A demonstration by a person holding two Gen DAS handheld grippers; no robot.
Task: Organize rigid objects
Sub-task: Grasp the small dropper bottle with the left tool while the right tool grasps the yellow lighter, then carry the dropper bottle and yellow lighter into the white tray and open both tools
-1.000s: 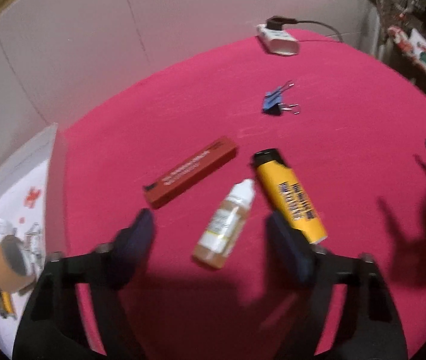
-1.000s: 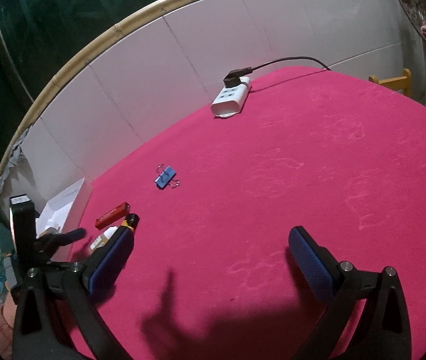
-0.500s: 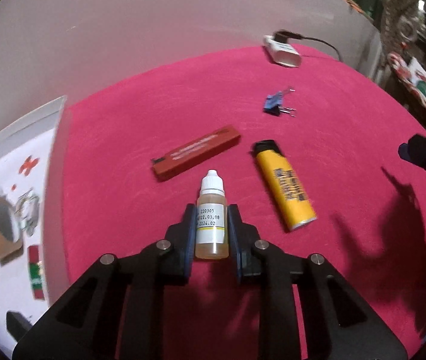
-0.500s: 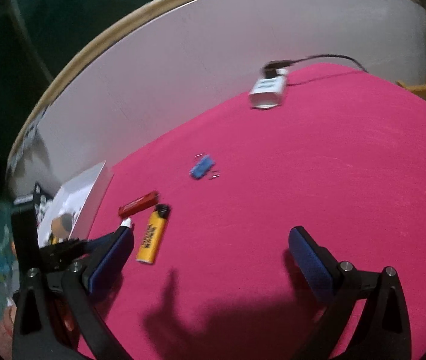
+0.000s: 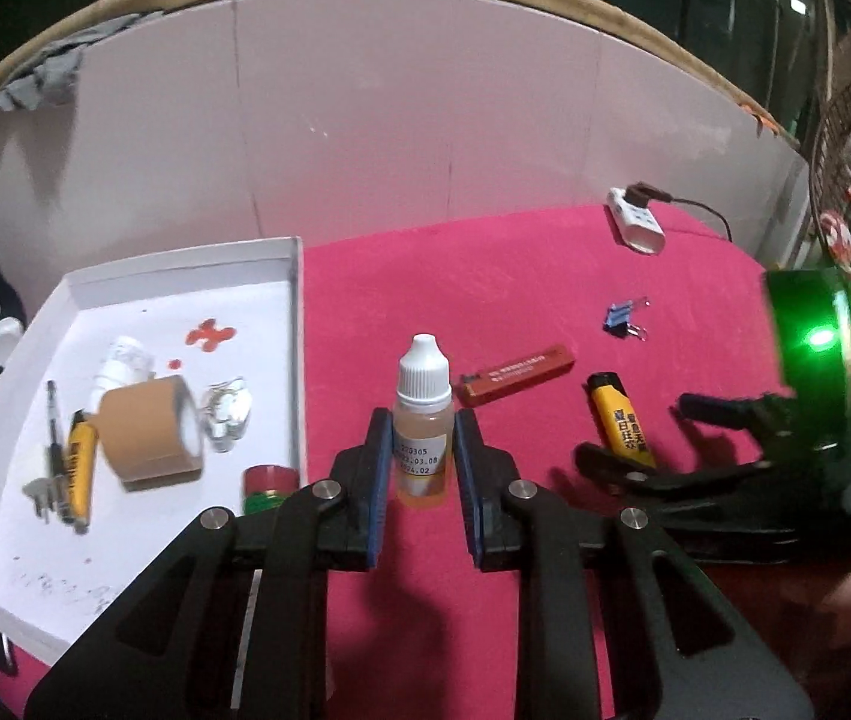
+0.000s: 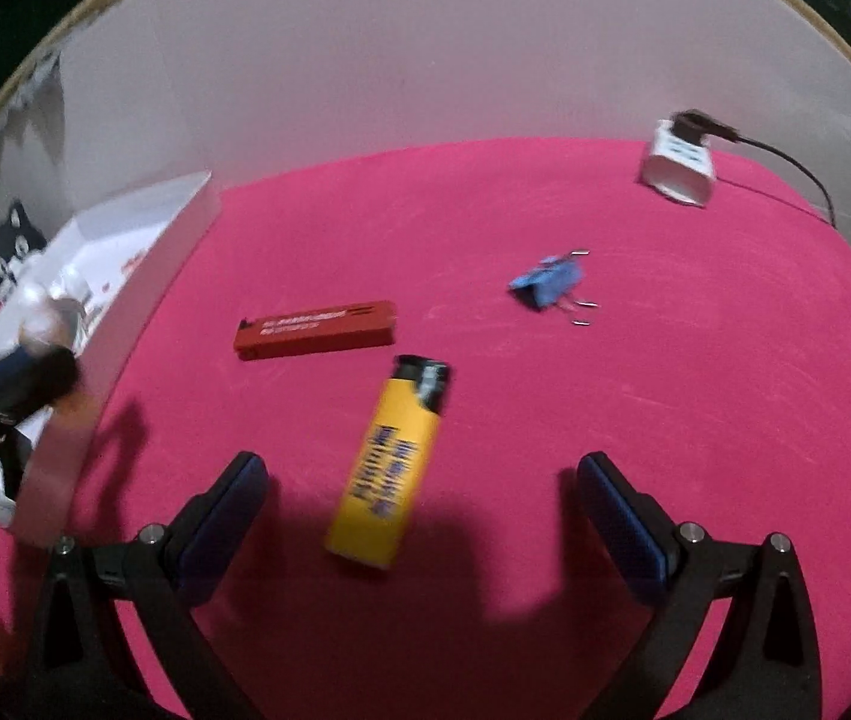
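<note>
The left claw [image 5: 422,468] is gripping a dropper bottle [image 5: 422,420] upright above the pink counter [image 5: 485,276], beside the white tray [image 5: 296,312]; the right claw [image 6: 419,516] is closing, unpressed, around the yellow lighter [image 6: 392,468] lying there.

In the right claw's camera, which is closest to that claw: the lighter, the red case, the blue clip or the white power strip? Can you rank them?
1. Lighter: lying between the right claw's closing fingers, not yet touched.
2. Red case: just beyond the lighter, to the left.
3. Blue clip: farther back, to the right.
4. Power strip: far right corner, by the wall.
</note>
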